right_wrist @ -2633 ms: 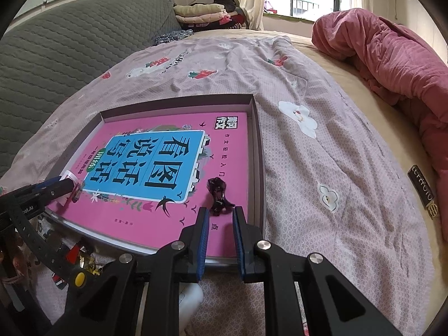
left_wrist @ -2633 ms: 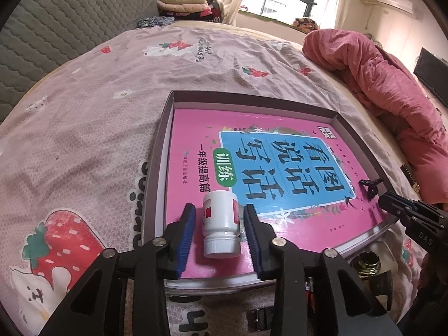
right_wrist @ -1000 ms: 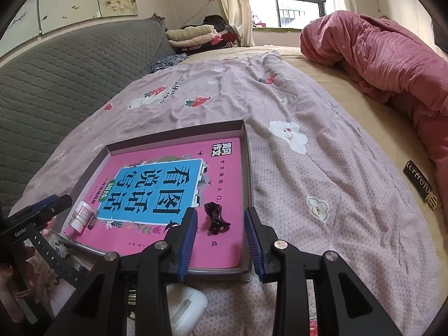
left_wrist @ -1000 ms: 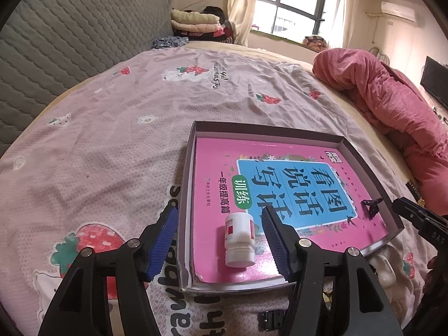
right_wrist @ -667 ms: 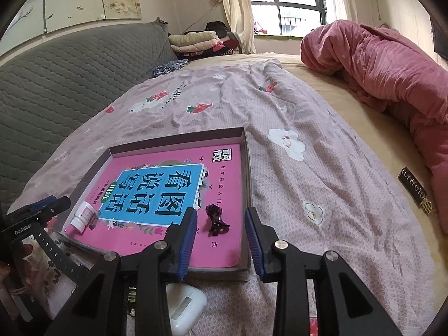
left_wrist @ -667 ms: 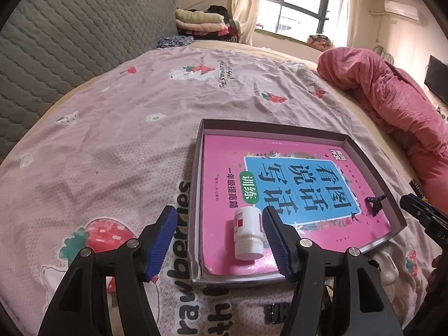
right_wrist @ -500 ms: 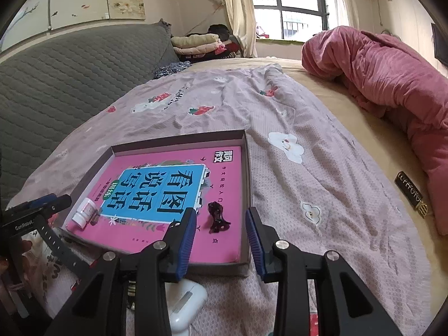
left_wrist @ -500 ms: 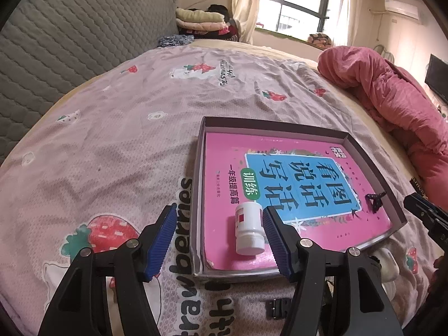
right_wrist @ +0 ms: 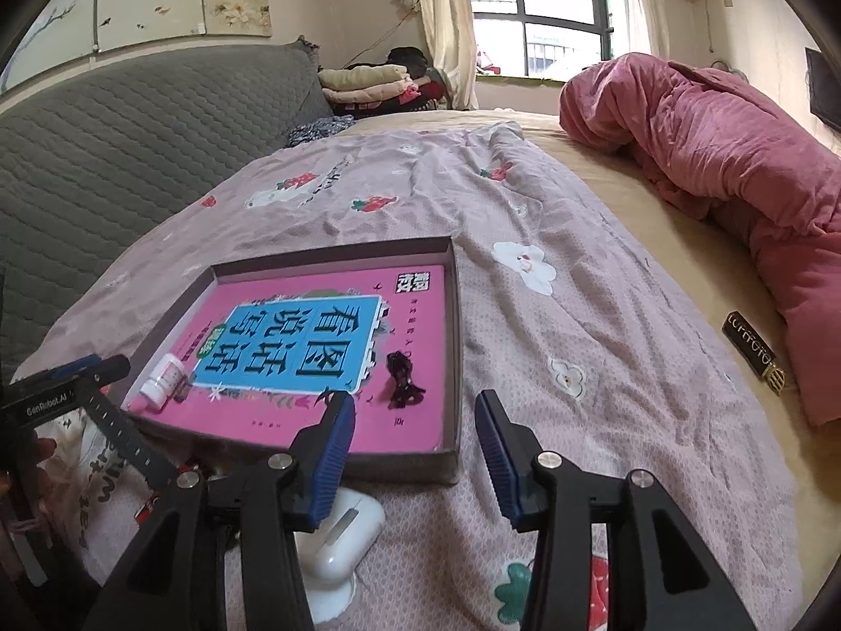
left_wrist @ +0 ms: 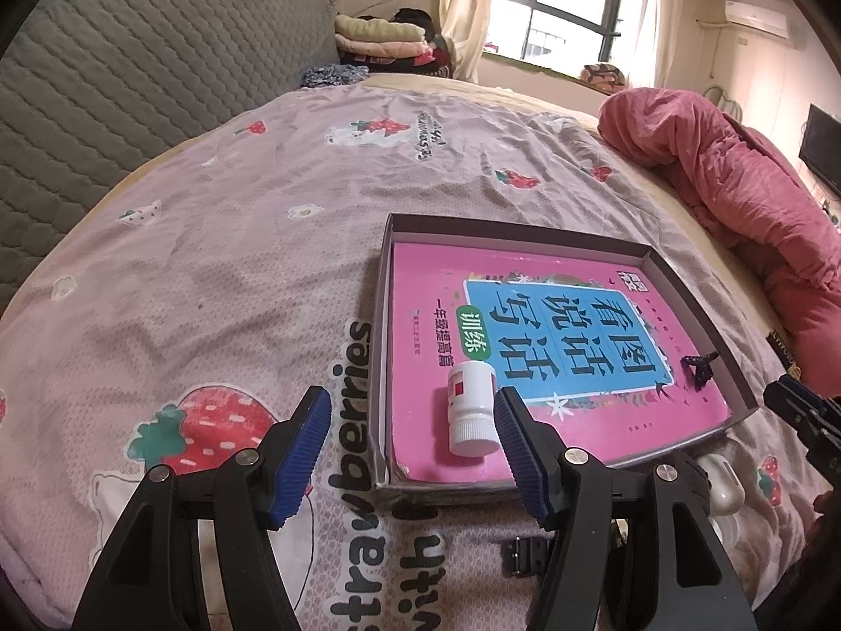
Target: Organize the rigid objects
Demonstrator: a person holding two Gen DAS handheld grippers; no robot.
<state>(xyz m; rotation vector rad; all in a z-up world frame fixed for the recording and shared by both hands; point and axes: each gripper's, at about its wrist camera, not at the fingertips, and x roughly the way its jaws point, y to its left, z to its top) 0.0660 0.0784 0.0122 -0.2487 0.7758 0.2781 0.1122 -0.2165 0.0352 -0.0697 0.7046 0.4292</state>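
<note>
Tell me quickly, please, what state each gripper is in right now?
Left gripper: open, holding nothing; the white bottle lies in the box ahead.
Right gripper: open, holding nothing.

Bedspread: soft matt cloth, fine dotted weave, printed strawberries.
Box: matt grey-brown cardboard walls.
Book: glossy pink paper cover (light sheen).
Bottle: smooth white plastic, ribbed cap, paper label.
Clip: glossy dark plastic.
Left gripper: matt black plastic, ribbed blue pads, metal screws.
Earbud case: glossy white plastic.
</note>
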